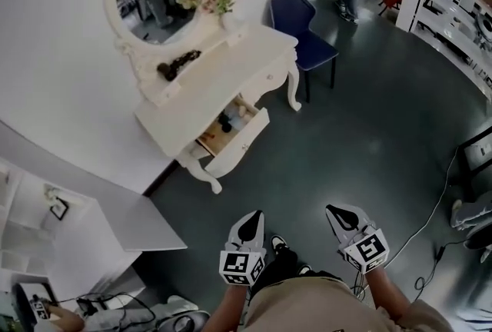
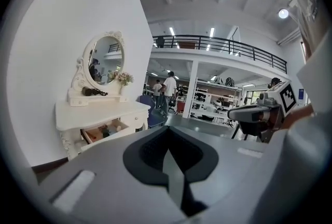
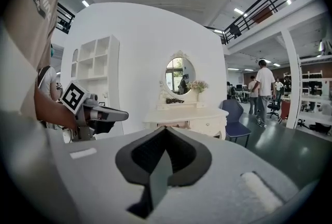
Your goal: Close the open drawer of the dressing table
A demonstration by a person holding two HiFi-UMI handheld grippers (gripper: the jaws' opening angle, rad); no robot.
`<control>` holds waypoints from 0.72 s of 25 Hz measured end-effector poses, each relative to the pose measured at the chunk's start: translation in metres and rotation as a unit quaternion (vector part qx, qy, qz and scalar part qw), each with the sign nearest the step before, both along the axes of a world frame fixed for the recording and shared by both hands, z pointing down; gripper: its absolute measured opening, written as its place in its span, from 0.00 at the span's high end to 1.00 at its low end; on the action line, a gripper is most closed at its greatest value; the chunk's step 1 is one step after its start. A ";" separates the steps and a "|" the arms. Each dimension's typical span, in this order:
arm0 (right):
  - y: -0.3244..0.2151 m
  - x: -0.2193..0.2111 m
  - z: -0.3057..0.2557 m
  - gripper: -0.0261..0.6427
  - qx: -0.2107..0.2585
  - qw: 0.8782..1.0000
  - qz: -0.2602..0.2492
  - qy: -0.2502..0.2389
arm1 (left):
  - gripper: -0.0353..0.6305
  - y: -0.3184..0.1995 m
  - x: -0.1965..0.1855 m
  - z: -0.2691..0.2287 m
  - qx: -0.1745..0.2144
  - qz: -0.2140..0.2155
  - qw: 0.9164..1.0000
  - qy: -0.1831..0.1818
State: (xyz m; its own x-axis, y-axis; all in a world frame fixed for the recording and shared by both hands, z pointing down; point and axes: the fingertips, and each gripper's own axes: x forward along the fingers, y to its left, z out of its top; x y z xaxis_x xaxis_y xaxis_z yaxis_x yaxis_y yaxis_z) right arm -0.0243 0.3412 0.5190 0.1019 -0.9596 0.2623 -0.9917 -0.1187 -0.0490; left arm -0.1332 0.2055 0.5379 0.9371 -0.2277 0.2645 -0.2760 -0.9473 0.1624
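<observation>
Midair, left gripper (image 1: 251, 218), right gripper (image 1: 337, 210) closed, empty.

Open floor (image 1: 346, 154) before drawer (image 1: 240, 140), blue chair (image 1: 306, 34) alongside

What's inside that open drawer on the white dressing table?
The drawer holds a few small items on its wooden floor: one is dark, the others pale, and all are too small to identify. The rear of the drawer is hidden under the tabletop.

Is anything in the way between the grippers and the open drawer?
Nothing visible. Only bare floor lies between the drawer and the left hand-held gripper or the right hand-held gripper; the blue chair stands aside.
</observation>
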 end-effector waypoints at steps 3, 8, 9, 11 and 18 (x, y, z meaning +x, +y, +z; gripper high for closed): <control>-0.030 0.020 -0.023 0.96 0.014 1.000 0.001 0.018 | 0.92 -0.020 0.021 -0.017 0.006 0.006 1.000 0.016; -0.081 0.041 -0.036 0.96 0.045 0.999 0.013 0.017 | 0.92 -0.049 0.043 -0.022 0.026 0.036 0.999 0.018; -0.087 0.042 -0.033 0.96 0.044 0.999 0.012 0.008 | 0.92 -0.055 0.045 -0.020 0.022 0.036 0.999 0.016; -0.096 0.043 -0.027 0.96 0.035 0.999 0.005 -0.001 | 0.92 -0.067 0.047 -0.019 0.019 0.031 0.999 0.014; -0.124 0.066 -0.016 0.96 0.011 1.000 -0.005 -0.013 | 0.92 -0.105 0.052 -0.008 -0.002 -0.002 1.000 -0.005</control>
State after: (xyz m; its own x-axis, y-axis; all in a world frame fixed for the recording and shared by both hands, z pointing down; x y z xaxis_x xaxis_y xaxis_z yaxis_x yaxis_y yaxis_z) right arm 0.0420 0.2174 0.5028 0.0853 -0.9663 0.2429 -0.9912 -0.1072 -0.0782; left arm -0.0807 0.1007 0.5304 0.9338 -0.2300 0.2740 -0.2810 -0.9456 0.1640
